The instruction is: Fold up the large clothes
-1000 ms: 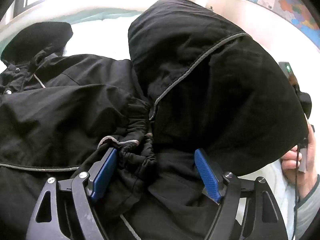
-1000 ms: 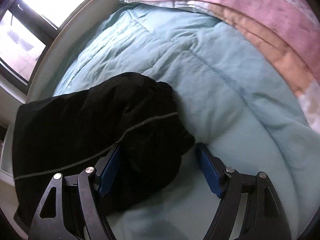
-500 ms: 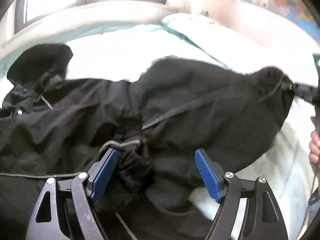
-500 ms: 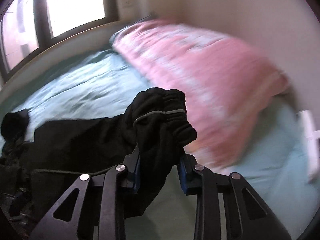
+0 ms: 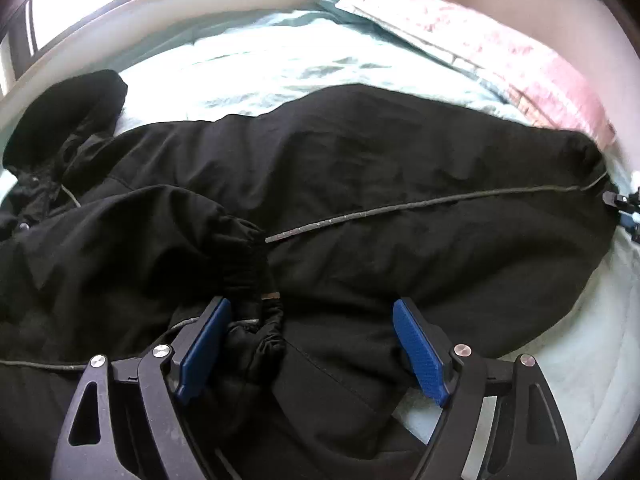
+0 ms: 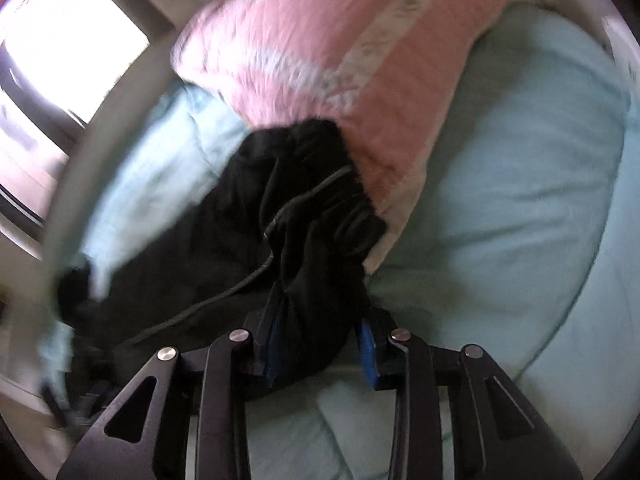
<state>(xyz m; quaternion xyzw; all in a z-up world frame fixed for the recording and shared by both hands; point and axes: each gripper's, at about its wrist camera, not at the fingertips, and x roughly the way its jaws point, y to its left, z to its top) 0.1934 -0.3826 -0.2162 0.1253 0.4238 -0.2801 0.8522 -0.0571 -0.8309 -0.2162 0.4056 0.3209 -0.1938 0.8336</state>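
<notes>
A big black jacket of thin, slightly crinkled shell fabric (image 5: 360, 200) lies spread across the pale teal quilted bedcover (image 5: 260, 60), its matte cloth broken by a thin grey piping line running along the long sleeve (image 5: 440, 208) that stretches off to the right. At the far left the hood (image 5: 68, 108) sits in a soft rounded lump. Nearer, another sleeve ends in a puckered, elasticated cuff (image 5: 244, 260), gathered in tight ridges.

The left gripper (image 5: 310, 344), black metal with ribbed blue pads, hangs over the jacket with its jaws spread wide; the cuff bunches against the left pad (image 5: 204, 348), but the right pad stands clear of it, so nothing is pinched.

The right gripper (image 6: 320, 344) is clenched on the end of the stretched sleeve (image 6: 316, 240): the cloth is squeezed into a thick wad between the blue pads (image 6: 367, 350), its ribbed cuff bulging above them. Its jaws have just been easing a little wider with the sleeve between them. Behind it lies a pink quilted pillow (image 6: 320, 40) with a pale printed band, soft and puffy.

The right wrist view is smeared by motion, so the window (image 6: 68, 48) and the left edge are hard to read. In the left wrist view the right gripper shows only as a dark sliver at the right edge (image 5: 624, 212), and the jacket's lower hem is cut off behind the gripper frame.
</notes>
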